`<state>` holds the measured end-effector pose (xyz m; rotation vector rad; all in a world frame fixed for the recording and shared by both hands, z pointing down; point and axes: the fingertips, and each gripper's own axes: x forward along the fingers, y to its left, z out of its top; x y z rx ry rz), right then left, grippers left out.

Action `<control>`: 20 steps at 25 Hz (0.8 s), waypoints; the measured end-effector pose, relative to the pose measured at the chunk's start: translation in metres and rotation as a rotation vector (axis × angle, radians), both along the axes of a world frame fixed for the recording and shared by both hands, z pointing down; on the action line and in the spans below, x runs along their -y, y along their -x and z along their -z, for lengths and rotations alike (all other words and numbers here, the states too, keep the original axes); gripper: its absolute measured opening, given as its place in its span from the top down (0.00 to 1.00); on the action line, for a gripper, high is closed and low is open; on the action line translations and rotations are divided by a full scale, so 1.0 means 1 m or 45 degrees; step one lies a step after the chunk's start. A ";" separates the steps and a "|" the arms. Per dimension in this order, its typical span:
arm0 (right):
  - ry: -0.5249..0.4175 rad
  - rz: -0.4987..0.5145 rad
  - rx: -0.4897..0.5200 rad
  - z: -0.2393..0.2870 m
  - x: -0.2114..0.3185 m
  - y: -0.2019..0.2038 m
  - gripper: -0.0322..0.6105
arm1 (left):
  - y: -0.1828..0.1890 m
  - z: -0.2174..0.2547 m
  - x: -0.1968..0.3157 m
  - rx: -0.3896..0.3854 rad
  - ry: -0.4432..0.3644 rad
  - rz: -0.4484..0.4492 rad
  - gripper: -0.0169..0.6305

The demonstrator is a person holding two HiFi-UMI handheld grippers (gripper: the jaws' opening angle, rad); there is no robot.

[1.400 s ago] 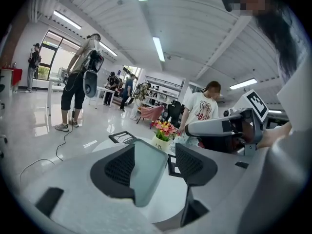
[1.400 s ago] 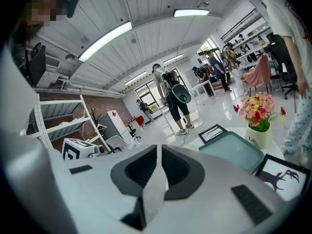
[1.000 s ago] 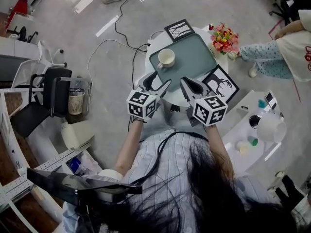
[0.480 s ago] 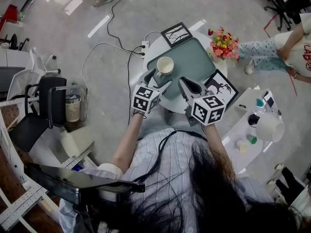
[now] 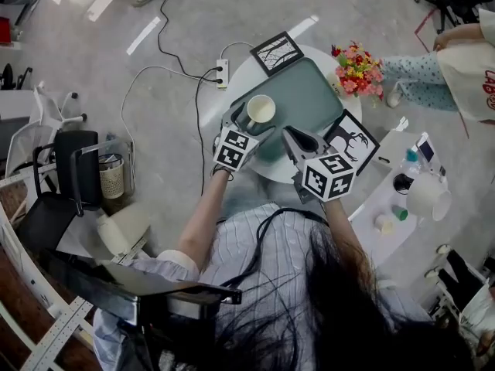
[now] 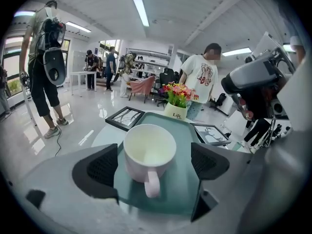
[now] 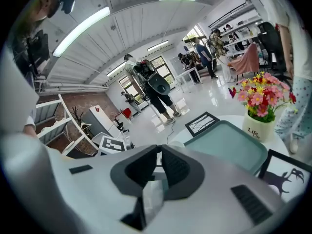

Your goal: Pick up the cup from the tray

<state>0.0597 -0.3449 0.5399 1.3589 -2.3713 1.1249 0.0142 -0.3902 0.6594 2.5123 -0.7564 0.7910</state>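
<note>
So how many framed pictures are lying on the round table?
2. The branch picture lies past the tray's far edge; the deer picture lies by its right side. None appears hidden.

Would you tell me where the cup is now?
In the head view, the cup stands near-left on the tray, between the opening jaws of the left hand-held gripper.

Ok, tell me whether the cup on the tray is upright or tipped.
Upright: the cup stands on its base on the tray, rim level, open mouth facing up, inside looks empty.
</note>
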 end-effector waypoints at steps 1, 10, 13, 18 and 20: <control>0.008 -0.007 -0.001 -0.002 0.001 -0.001 0.88 | 0.000 -0.003 0.002 0.002 0.004 -0.009 0.27; 0.081 -0.058 0.000 -0.017 0.003 -0.011 0.88 | -0.010 -0.028 0.012 0.007 0.056 -0.012 0.25; 0.105 -0.067 -0.008 -0.022 0.001 -0.013 0.88 | -0.017 -0.033 0.016 0.005 0.069 -0.009 0.25; 0.135 -0.083 -0.013 -0.026 -0.005 -0.017 0.88 | -0.022 -0.047 0.014 0.013 0.080 0.032 0.25; 0.141 -0.090 -0.013 -0.027 -0.006 -0.018 0.88 | -0.021 -0.049 0.017 0.014 0.071 0.049 0.25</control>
